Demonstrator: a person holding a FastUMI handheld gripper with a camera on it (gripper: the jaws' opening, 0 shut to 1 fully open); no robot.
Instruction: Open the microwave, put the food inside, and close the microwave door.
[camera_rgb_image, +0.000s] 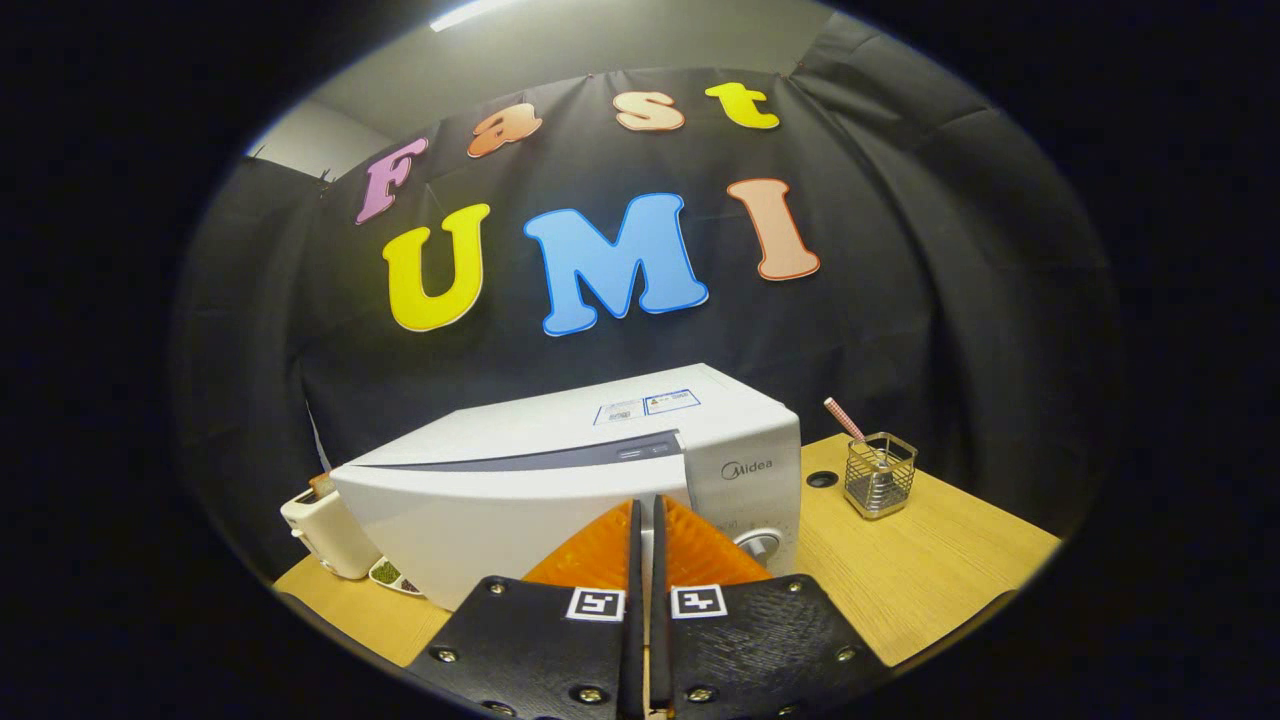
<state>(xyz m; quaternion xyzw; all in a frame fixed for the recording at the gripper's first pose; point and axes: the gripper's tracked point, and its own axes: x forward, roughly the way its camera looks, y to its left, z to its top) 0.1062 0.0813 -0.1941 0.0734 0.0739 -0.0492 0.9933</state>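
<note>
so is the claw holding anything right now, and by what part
Nothing is held. The claw is shut with its fingers together and nothing between them, right in front of the microwave door.

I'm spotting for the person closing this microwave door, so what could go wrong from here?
1. The tongs are shut with nothing between them, tips right at the microwave door, which stands slightly ajar. A hard push there might shove the whole microwave back instead of latching it.
2. The tips sit near the control knob; slipping sideways could turn it.
3. A toaster and a small dish crowd the door's far side; a shifted microwave could bump them.
</note>
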